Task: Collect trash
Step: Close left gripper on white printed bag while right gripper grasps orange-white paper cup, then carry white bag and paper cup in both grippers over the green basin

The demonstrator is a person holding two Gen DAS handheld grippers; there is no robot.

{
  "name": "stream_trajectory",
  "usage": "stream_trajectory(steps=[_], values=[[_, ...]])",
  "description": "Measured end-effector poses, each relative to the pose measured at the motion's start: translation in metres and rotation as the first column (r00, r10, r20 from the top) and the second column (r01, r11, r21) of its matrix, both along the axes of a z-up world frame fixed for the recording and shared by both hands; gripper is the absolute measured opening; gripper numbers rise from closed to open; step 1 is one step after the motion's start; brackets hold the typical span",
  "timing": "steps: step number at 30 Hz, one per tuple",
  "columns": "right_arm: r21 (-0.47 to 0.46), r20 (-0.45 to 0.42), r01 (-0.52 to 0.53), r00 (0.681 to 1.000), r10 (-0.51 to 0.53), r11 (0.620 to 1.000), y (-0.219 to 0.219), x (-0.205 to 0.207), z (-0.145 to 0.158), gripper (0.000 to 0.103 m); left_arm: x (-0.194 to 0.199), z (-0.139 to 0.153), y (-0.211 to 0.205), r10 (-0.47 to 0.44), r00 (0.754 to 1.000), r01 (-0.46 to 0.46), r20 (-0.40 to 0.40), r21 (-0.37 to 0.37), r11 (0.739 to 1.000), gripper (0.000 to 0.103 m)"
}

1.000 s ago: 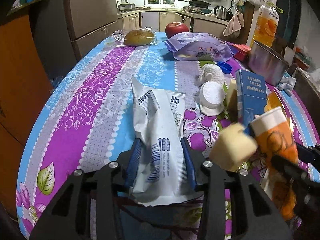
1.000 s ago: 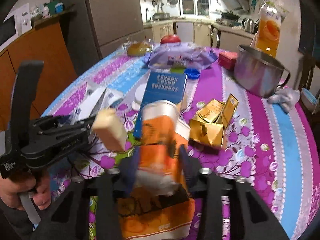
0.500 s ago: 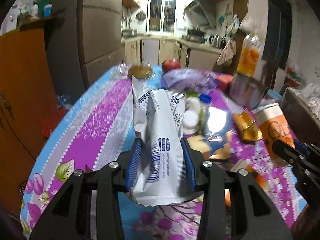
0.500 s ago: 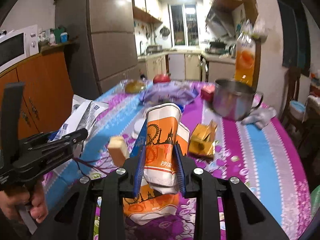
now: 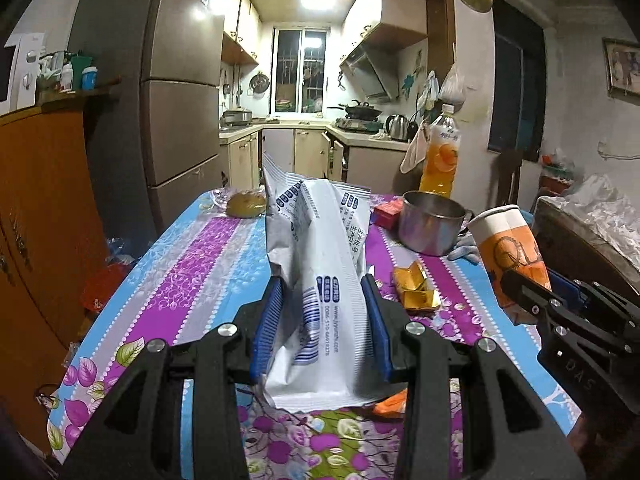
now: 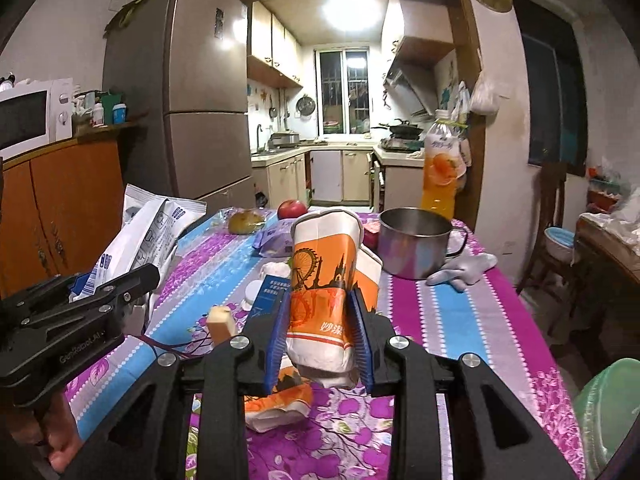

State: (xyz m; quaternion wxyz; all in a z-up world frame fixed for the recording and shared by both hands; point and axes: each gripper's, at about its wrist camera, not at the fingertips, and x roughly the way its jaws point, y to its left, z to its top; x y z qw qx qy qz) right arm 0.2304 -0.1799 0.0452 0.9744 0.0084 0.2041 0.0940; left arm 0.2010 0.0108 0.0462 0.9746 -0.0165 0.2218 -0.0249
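My left gripper (image 5: 320, 300) is shut on a white wrapper with blue print (image 5: 320, 248) and holds it upright above the table. It shows at the left of the right wrist view (image 6: 136, 236). My right gripper (image 6: 320, 316) is shut on squashed orange-and-white paper cups (image 6: 324, 268), also raised; they show at the right of the left wrist view (image 5: 508, 248). Another crushed orange cup (image 6: 280, 400) lies on the table under the right gripper. A gold wrapper (image 5: 416, 288) lies on the cloth.
The table has a purple and blue flowered cloth (image 5: 192, 264). On it stand a steel pot (image 6: 416, 240), a juice bottle (image 6: 442, 164), an apple (image 6: 292, 209), a bun in plastic (image 5: 246, 204), a blue box (image 6: 272, 292) and a yellow block (image 6: 220, 320). A green bin (image 6: 612, 412) is at the lower right.
Both grippers have lifted and tilted up from the table with the wrapper and the cups still held. The view now looks level across the kitchen.
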Motion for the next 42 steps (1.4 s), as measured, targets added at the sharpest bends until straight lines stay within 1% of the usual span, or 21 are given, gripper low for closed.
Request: stream_trajectory(steps=[8, 16, 32, 42], values=[[0.006, 0.018, 0.032, 0.999, -0.032, 0.999, -0.015, -0.024, 0.010, 0.031, -0.006, 0.003, -0.020, -0.031, 1.000, 0.031, 0.004, 0.006, 1.000, 0.039], [0.002, 0.036, 0.061, 0.997, -0.061, 0.998, -0.028, -0.043, 0.018, 0.031, -0.009, 0.004, -0.030, -0.048, 0.999, 0.048, 0.009, 0.013, 0.999, 0.039], [0.005, 0.027, 0.112, 0.993, -0.112, 0.994, -0.056, -0.060, 0.024, 0.031, -0.009, 0.004, -0.047, -0.096, 0.995, 0.096, 0.015, 0.015, 0.995, 0.039], [0.011, 0.024, 0.170, 0.985, -0.170, 0.985, -0.086, -0.070, 0.023, 0.031, -0.009, 0.007, -0.079, -0.153, 0.988, 0.152, 0.015, 0.019, 0.988, 0.039]])
